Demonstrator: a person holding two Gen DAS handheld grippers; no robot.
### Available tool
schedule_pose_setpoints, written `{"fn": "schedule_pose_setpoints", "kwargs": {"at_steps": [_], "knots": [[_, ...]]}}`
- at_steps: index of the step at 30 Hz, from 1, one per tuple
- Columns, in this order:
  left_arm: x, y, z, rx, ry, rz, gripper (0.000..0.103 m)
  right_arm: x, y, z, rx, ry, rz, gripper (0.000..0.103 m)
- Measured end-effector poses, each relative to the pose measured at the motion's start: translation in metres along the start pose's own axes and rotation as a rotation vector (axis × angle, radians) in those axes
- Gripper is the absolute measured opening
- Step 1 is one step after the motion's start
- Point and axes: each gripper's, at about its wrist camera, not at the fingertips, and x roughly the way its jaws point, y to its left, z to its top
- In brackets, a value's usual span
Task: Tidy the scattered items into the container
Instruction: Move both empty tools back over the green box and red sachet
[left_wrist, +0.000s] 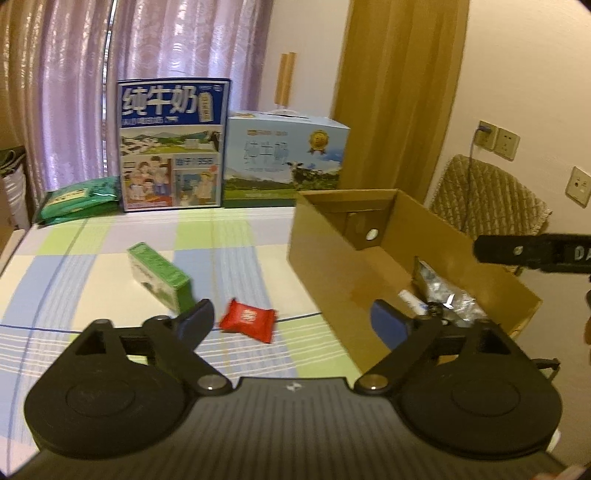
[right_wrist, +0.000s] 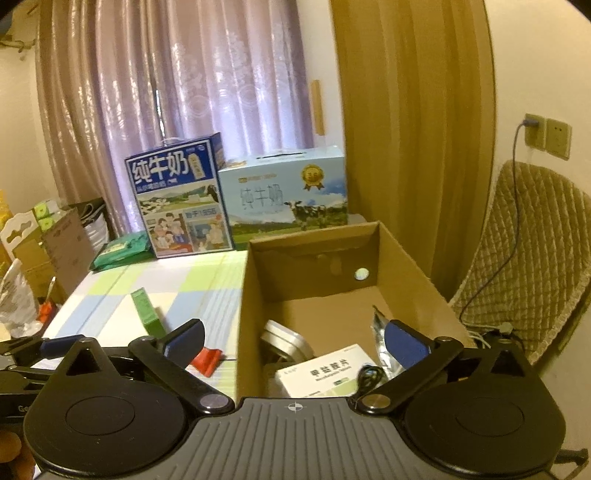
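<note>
Checked counter, purple curtains behind. Green box, red candy packet beside cardboard box. Left gripper, right gripper spread wide, empty.

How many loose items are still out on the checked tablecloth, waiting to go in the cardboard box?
2: a green rectangular carton lying mid-table, and a red foil sachet nearer the open brown cardboard box. The gripper bodies may hide others.
</note>
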Motion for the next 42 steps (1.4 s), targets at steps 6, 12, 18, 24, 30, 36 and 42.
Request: {"fn": "schedule_pose_setpoints", "kwargs": {"at_steps": [6, 12, 18, 24, 30, 36, 42], "knots": [[-0.008, 0.043, -0.008, -0.030, 0.015, 0.096, 0.100, 0.005, 0.019, -0.001, -0.014, 0.007, 0.036, 0.101], [-0.022, 0.084, -0.016, -0.064, 0.013, 0.164, 0.101, 0.009, 0.044, 0.000, -0.037, 0.004, 0.077, 0.101], [-0.031, 0.114, -0.028, -0.084, 0.043, 0.207, 0.101, 0.014, 0.075, 0.000, -0.066, -0.001, 0.132, 0.101], [-0.035, 0.134, -0.031, -0.092, 0.050, 0.233, 0.101, 0.035, 0.111, -0.015, -0.079, 0.034, 0.196, 0.101], [-0.025, 0.155, -0.024, -0.081, 0.058, 0.259, 0.101, 0.070, 0.137, -0.037, -0.082, 0.105, 0.219, 0.101], [-0.001, 0.172, -0.011, -0.053, 0.061, 0.263, 0.101, 0.112, 0.140, -0.050, -0.047, 0.164, 0.191, 0.101], [0.030, 0.188, -0.004, -0.079, 0.094, 0.256, 0.101, 0.159, 0.129, -0.054, 0.045, 0.221, 0.152, 0.101]]}}
